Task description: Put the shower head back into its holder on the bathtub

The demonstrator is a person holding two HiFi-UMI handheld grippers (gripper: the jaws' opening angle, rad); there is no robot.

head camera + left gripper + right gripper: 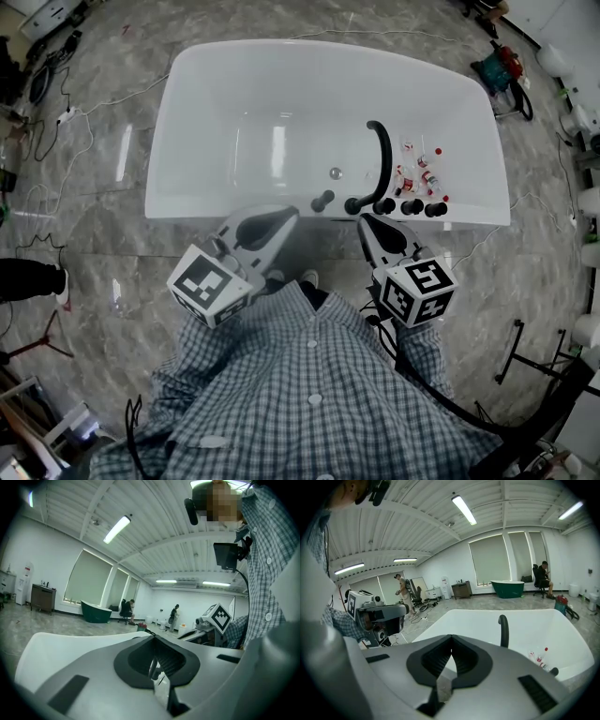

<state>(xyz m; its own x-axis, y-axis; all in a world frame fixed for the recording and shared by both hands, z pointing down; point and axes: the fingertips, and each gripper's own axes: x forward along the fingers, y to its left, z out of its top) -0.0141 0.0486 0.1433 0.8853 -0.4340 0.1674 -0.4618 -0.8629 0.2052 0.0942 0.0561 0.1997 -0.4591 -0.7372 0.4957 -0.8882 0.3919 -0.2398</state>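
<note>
The white bathtub (187, 131) lies across the head view, just ahead of me. On its near rim a curved black spout (380, 159) rises above a row of black knobs (411, 207). A separate black fitting (323, 199) stands on the rim left of them; I cannot tell whether it is the shower head. My left gripper (286, 217) and right gripper (366, 223) hover side by side at the near rim, both shut and holding nothing. The right gripper view shows its shut jaws (449, 663) before the tub (562, 634) and spout (503, 630). The left gripper's jaws (154, 667) point over the tub into the room.
Several small red-capped bottles (422, 173) lie in the tub beside the spout. Cables (56, 122) run over the marble floor at the left; bags (502, 66) and stands (539, 361) sit at the right. Far off stand a green tub (96, 611) and people.
</note>
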